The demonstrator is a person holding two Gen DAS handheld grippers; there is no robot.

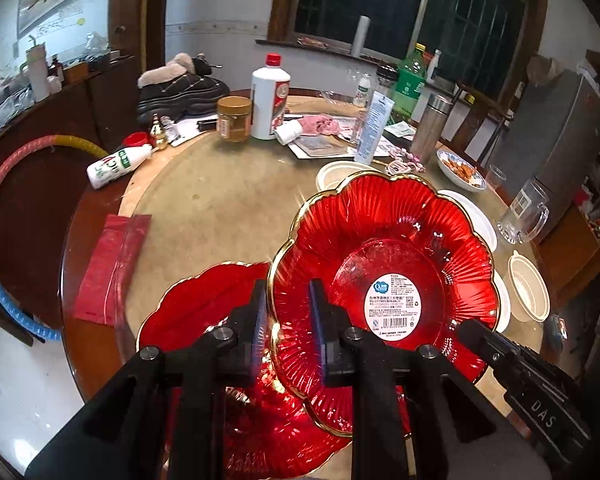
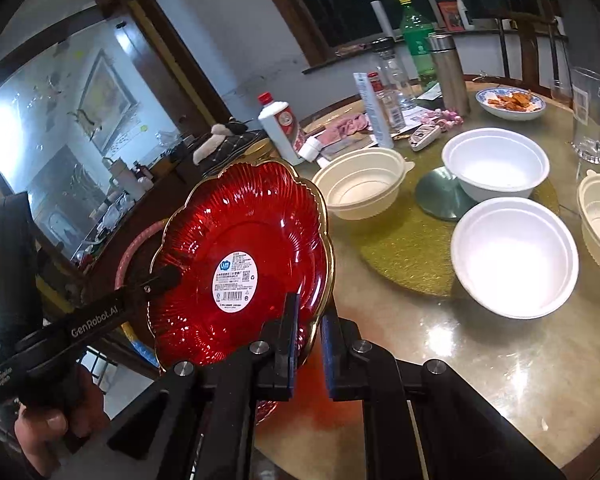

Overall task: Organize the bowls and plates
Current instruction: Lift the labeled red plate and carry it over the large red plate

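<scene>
Both grippers carry one red scalloped plate (image 1: 384, 264) between them, tilted, clear of the round table (image 1: 220, 208). Left gripper (image 1: 288, 320) is clamped on its gilt rim at one side; right gripper (image 2: 309, 332) is pinched on the opposite rim. A second red plate (image 1: 212, 304) lies flat on the table just below. Step in hand, by my reading: stacking the pair. Next move calls for levelling the plate, centring it over the lower one, and releasing both grips together.

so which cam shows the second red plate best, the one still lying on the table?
Left wrist: the lower red plate lies flat under the lifted red plate, its left half visible. Right wrist shows only a sliver of it behind the tongs.
</scene>
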